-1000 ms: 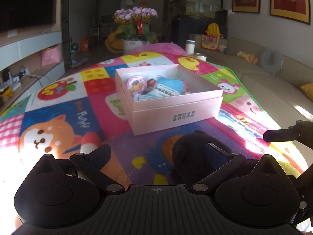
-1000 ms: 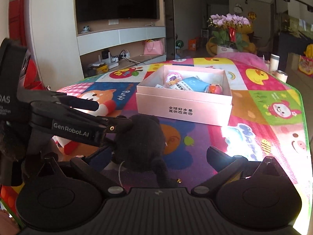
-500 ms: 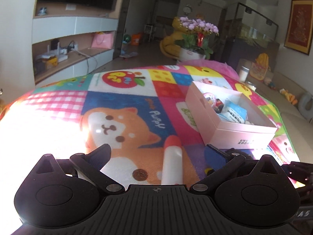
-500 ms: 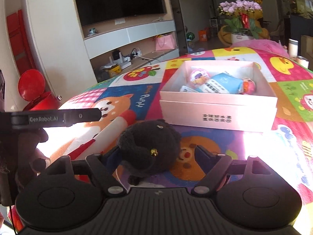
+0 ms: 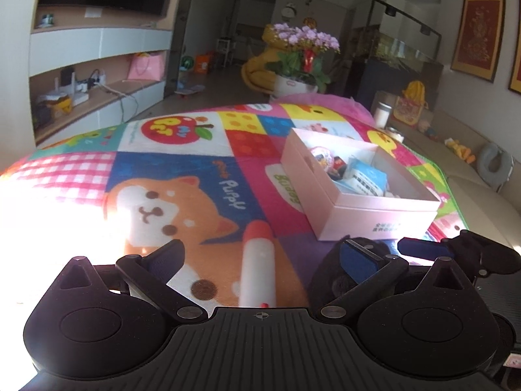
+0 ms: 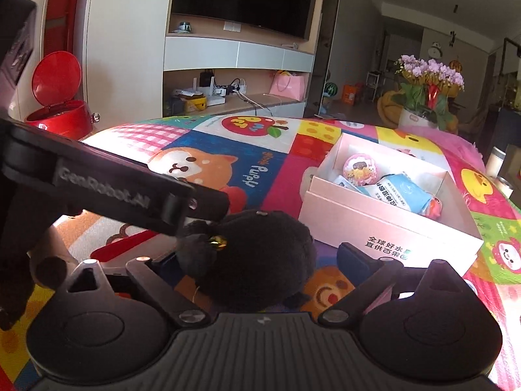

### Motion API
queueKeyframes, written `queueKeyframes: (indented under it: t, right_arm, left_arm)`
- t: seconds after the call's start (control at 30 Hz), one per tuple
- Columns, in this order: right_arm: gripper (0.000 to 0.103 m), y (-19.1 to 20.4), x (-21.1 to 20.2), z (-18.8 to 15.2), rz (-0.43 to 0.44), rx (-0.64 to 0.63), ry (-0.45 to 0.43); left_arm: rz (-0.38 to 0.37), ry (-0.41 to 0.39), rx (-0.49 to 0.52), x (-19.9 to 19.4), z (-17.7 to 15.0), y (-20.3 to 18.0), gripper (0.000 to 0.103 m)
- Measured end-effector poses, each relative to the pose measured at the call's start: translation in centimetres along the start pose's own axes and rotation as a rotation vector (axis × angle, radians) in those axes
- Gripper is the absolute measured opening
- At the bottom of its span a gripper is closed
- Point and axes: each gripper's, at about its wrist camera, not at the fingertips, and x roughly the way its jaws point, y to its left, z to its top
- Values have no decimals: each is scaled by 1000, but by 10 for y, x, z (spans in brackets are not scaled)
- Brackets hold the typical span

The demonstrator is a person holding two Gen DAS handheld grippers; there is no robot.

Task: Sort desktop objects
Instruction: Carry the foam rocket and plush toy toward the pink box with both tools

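Note:
A black plush toy [image 6: 257, 257] lies on the colourful mat between the fingers of my right gripper [image 6: 260, 260], whose jaws stand wide apart around it. It also shows in the left wrist view [image 5: 329, 280], beside my left gripper's right finger. My left gripper [image 5: 260, 260] is open over a white marker with a red cap [image 5: 257, 260] that lies on the mat between its fingers. An open pink box [image 6: 387, 228] holds a pink ball [image 6: 359, 166] and blue packets [image 6: 400, 192]; the box also shows in the left wrist view [image 5: 358, 215].
The patterned mat [image 5: 182, 176] covers the table. A red bin [image 6: 58, 107] stands at the left of the right wrist view. A flower pot [image 5: 299, 65] and a white cup [image 5: 382, 114] stand beyond the mat's far edge. A sofa [image 5: 482, 195] lies to the right.
My left gripper swung left from the plush toy to the marker. My right gripper moved in so that the plush toy sits between its open fingers.

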Motion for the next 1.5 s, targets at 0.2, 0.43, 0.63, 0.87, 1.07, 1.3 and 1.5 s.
queueKeyframes:
  t: [0.2,0.43,0.63,0.87,1.07,1.3,1.5]
  right_arm:
    - [85,-10,15,8,55,47,18]
    - [85,-35,-31,-6,-49,99,-7]
    - [85,-63,-72,-26,-162,125,6]
    - [85,-85,-82,-48,-225,210,32]
    - [85,-92,-82,-47,-193,290,45]
    - [85,-109,-118,-27,-170,365,-28]
    - [85,-121,-147,23,-242,282,-222]
  left_arm:
    - [21,76,-86,-11,-19,34,103]
    - [-56,100,31,-12,-47,-2,80]
    - [71,107,222,10,-58,-38,77]
    - [74,111,186,13,-52,-25,46]
    - [39,76,233,-6,-47,-33,42]
    - [-26,-76,312,-57,-18,-59,41]
    - [-51,-245,376,-56,50,-100,42]
